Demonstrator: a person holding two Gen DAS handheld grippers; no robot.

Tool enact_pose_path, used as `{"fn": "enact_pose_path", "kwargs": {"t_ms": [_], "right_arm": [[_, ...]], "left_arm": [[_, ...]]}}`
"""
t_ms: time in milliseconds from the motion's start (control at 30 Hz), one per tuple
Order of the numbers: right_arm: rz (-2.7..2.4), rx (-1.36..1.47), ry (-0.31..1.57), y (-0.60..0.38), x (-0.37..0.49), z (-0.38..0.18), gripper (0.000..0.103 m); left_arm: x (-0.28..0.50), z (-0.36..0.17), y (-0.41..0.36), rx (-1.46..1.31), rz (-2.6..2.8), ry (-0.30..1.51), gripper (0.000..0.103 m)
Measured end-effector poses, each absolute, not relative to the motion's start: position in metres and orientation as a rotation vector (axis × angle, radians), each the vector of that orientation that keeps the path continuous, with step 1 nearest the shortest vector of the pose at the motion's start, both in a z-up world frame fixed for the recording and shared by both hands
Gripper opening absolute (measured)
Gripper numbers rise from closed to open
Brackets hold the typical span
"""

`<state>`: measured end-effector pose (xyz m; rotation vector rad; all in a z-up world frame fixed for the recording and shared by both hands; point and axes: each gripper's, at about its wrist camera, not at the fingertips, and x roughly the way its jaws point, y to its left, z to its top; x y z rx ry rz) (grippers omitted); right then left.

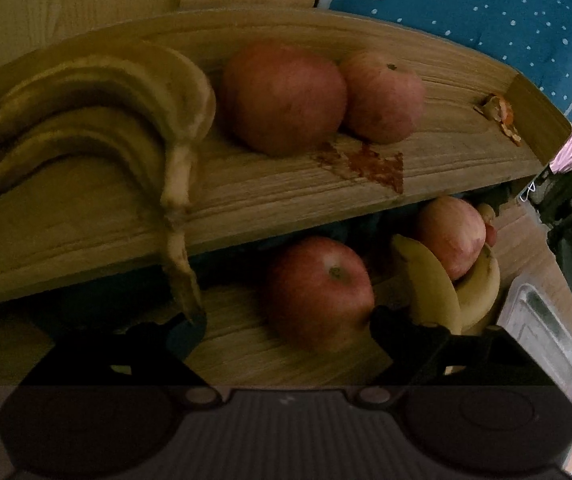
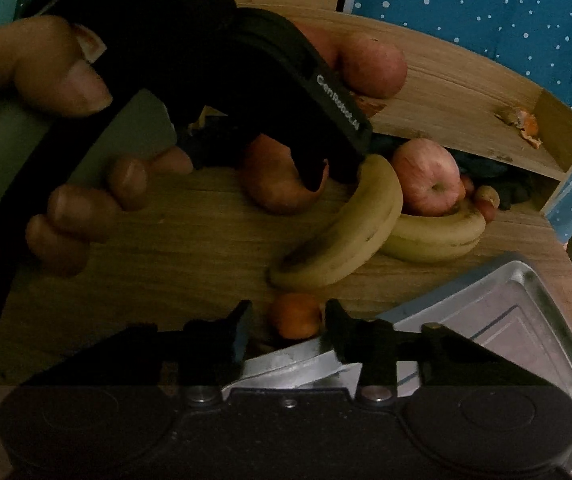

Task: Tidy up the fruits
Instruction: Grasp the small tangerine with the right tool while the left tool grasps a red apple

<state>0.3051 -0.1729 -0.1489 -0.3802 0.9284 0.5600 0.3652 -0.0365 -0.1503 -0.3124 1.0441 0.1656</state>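
Observation:
On the upper wooden shelf lie a banana bunch and two red apples. Below it, my left gripper is open around a red apple on the table; its right finger touches the apple and the left finger stands apart. The right wrist view shows that same apple behind the left gripper. My right gripper is shut on a small orange just above the metal tray's rim. Two bananas and another apple lie behind.
A hand holds the left gripper's handle at the left. The metal tray sits at the table's right front. Orange peel lies at the shelf's right end. Blue dotted fabric hangs behind.

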Motion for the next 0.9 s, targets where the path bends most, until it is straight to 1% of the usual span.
{"fn": "enact_pose_path", "kwargs": {"t_ms": [200, 333, 567, 667, 733, 767, 800, 833, 900], "right_arm": [[0.570, -0.374, 0.946, -0.172, 0.309, -0.153, 0.037], [0.573, -0.354, 0.955, -0.173, 0.311, -0.154, 0.038], [0.577, -0.338, 0.956, -0.175, 0.312, -0.155, 0.038], [0.574, -0.325, 0.960, -0.177, 0.313, -0.155, 0.038], [0.571, -0.320, 0.964, -0.177, 0.313, -0.154, 0.039], [0.576, -0.325, 0.968, -0.176, 0.313, -0.154, 0.038], [0.578, -0.325, 0.970, -0.176, 0.313, -0.154, 0.037], [0.581, -0.323, 0.972, -0.177, 0.313, -0.154, 0.034], [0.581, -0.322, 0.973, -0.176, 0.312, -0.154, 0.032]], "left_arm": [[0.375, -0.156, -0.035, -0.364, 0.195, 1.063, 0.096], [0.384, -0.162, -0.035, -0.374, 0.196, 1.078, 0.097], [0.398, -0.173, -0.037, -0.381, 0.193, 1.113, 0.095], [0.397, -0.173, -0.037, -0.386, 0.184, 1.103, 0.090], [0.393, -0.174, -0.036, -0.391, 0.164, 1.092, 0.083], [0.391, -0.173, -0.036, -0.402, 0.155, 1.087, 0.081], [0.389, -0.173, -0.035, -0.414, 0.145, 1.082, 0.077], [0.388, -0.173, -0.034, -0.431, 0.124, 1.075, 0.069], [0.385, -0.173, -0.036, -0.417, 0.109, 1.070, 0.069]]}}
